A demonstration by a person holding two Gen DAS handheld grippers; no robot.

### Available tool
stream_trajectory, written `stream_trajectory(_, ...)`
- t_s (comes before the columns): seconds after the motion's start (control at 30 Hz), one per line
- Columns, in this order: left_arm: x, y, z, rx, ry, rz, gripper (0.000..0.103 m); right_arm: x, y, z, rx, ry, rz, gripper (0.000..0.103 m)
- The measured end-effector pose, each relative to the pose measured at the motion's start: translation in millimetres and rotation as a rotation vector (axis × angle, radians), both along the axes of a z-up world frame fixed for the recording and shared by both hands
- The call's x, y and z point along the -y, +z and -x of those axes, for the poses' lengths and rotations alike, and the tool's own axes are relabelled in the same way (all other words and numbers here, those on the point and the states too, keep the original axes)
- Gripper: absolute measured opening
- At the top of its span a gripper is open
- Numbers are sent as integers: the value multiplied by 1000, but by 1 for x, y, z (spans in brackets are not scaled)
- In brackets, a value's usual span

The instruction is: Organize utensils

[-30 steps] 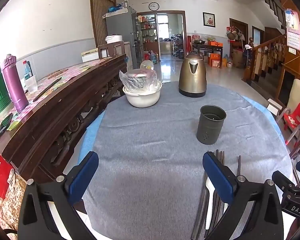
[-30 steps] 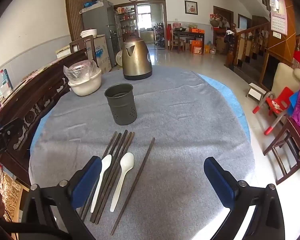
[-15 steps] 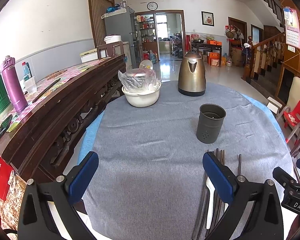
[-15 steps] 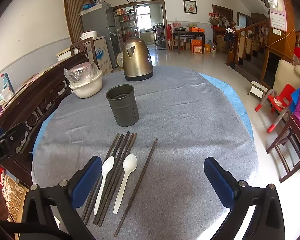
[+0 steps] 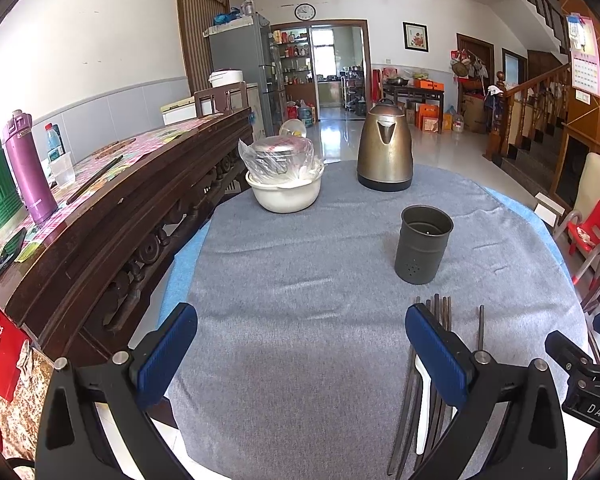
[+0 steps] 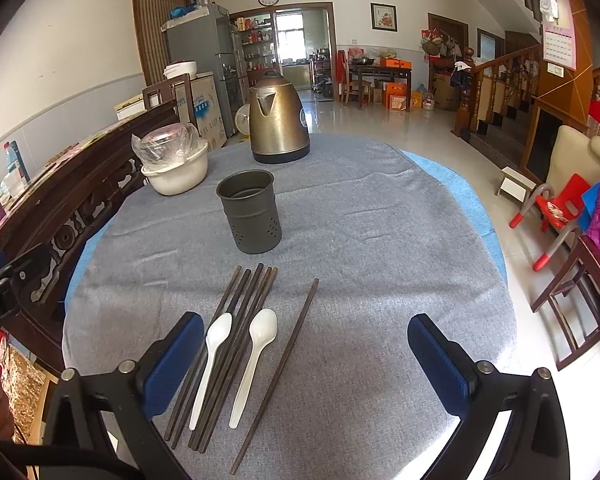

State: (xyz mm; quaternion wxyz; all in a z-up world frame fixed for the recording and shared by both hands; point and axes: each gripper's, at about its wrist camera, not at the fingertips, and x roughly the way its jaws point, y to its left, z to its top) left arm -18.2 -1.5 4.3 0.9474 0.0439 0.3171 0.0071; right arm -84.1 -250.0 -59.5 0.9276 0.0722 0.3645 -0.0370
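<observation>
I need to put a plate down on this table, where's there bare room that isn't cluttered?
Bare grey cloth lies right of the holder and the lone chopstick, out to the table's right edge. Another free patch sits between the white bowl and the left gripper. It is crowded in front of the holder: bundled chopsticks and two spoons.

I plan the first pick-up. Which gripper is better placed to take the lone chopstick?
Probably the right gripper: open, the lone chopstick lies between its fingers. In the left gripper view the chopstick sits outside the right finger, toward the frame's right edge.
</observation>
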Motion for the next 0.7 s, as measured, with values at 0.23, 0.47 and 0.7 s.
stream_trajectory(0.23,-2,-1,0,-3,1,2,103,0,0,2,5,-4,-4,103)
stream_trajectory(0.47,-4,-3,1,-5,1,3,103,0,0,2,4,-2,-5,103)
stream_trajectory(0.7,-3,-5,1,-7,0,1,103,0,0,1,1,-1,-10,102)
